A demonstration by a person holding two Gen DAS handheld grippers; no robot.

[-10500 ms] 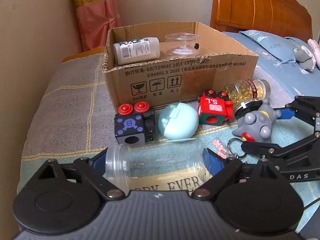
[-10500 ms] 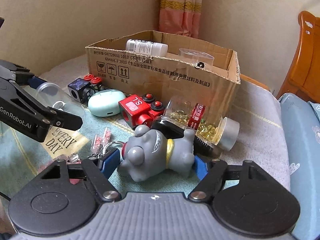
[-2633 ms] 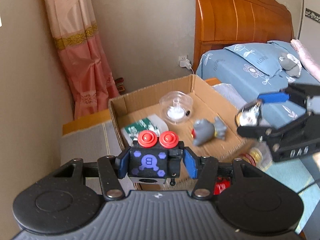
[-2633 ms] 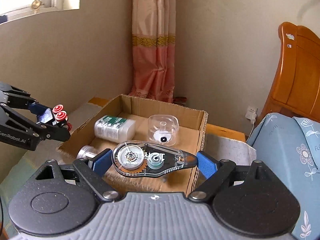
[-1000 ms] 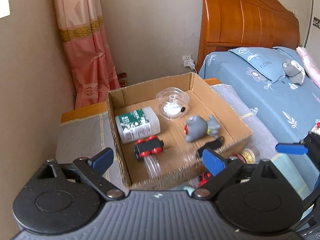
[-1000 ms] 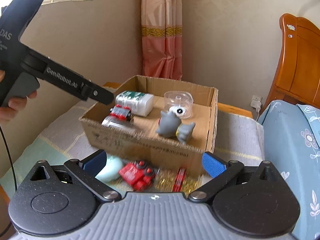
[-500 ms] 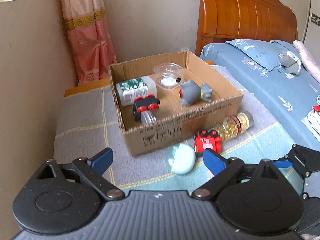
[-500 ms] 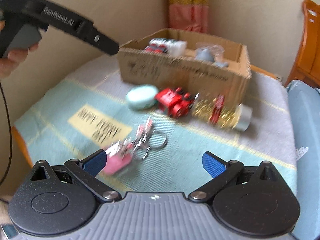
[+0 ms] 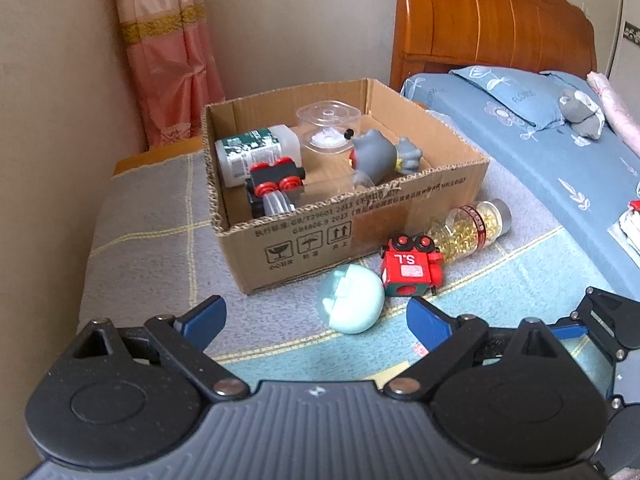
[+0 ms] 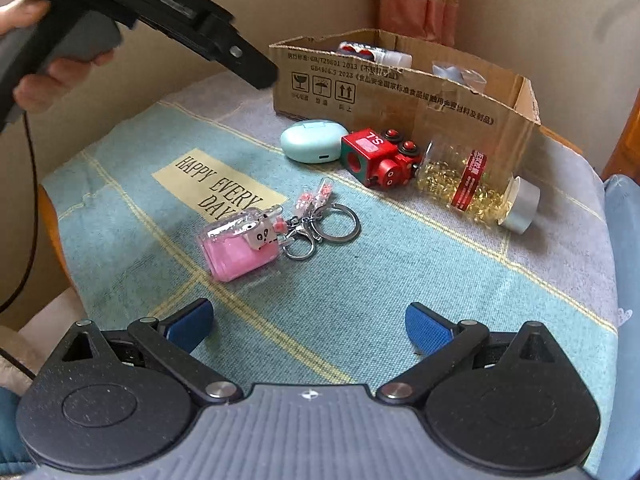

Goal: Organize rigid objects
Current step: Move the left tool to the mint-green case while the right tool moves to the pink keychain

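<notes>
**Both grippers empty, four items outside box**

Left gripper and right gripper spread wide, holding nothing. Cardboard box partly hides its contents. Mint case, red cube, capsule bottle sit beside it; pink keychain nearer, apart.

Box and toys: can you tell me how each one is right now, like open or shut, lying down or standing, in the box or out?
Box: open, no lid.
White bottle: in box, lying down.
Grey toy: in box, tipped over.
Black cube: in box.
Pill bottle: outside, lying down, capped.
Red cube: outside, on its side.
Mint case: outside, shut.
Pink keychain: outside, lying flat.
Left hand-held gripper: open, holding nothing.
Right hand-held gripper: open, holding nothing.
</notes>
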